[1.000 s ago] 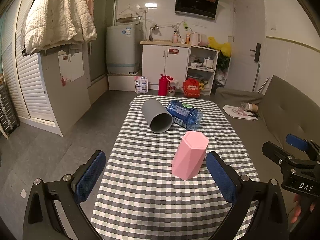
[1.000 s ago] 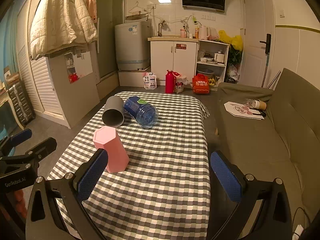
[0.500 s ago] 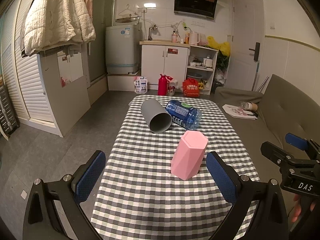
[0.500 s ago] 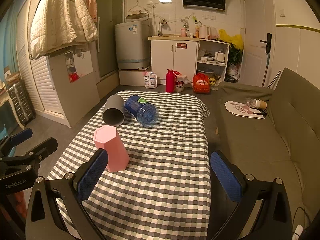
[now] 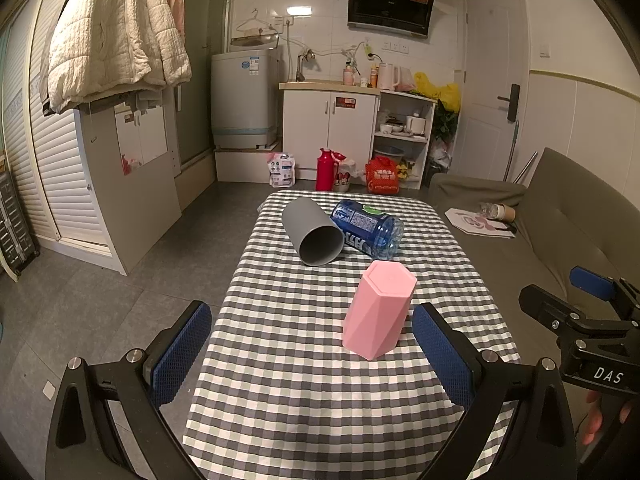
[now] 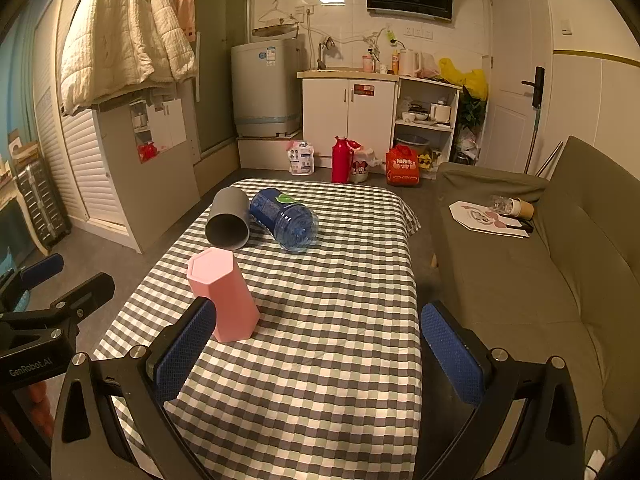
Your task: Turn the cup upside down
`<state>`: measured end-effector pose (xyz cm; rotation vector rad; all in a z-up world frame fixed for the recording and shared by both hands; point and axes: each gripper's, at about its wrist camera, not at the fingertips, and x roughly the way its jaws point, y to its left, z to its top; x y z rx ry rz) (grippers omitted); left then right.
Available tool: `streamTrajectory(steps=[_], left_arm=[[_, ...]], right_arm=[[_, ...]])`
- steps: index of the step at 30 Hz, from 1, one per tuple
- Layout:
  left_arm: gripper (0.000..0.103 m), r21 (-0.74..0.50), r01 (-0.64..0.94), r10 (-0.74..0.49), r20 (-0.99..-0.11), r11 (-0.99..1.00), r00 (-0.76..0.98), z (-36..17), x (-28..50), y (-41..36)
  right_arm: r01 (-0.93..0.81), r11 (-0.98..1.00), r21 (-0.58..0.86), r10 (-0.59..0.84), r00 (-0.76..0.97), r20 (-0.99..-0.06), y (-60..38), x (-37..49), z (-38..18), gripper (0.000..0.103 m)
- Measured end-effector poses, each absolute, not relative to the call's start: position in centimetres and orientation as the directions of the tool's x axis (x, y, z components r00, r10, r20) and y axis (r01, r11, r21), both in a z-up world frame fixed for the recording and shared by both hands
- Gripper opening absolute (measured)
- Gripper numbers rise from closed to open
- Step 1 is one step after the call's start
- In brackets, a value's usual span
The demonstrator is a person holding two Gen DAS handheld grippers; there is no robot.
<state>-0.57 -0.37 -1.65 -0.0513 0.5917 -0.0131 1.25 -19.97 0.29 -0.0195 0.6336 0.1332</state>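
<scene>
A pink hexagonal cup stands with its closed base up on the checked tablecloth; it also shows in the right wrist view. A grey cup lies on its side farther back, mouth toward me, also in the right wrist view. My left gripper is open and empty, the pink cup just ahead near its right finger. My right gripper is open and empty, the pink cup beside its left finger.
A blue water bottle lies on its side against the grey cup. A grey sofa runs along the table's right side. The right gripper's body shows at the right of the left wrist view.
Both grippers have shifted very slightly; the cups and bottle have not moved. Both stay open.
</scene>
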Motion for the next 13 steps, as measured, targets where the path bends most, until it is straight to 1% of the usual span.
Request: streamTrajectory(steps=[13], left_arm=[[0.103, -0.035, 0.005, -0.024, -0.552, 0.999, 0.834, -1.56, -0.62, -0.47]], right_arm=[[-0.132, 0.991, 0.02, 0.117, 0.791, -0.6, -19.94, 1.35, -0.21, 0.103]])
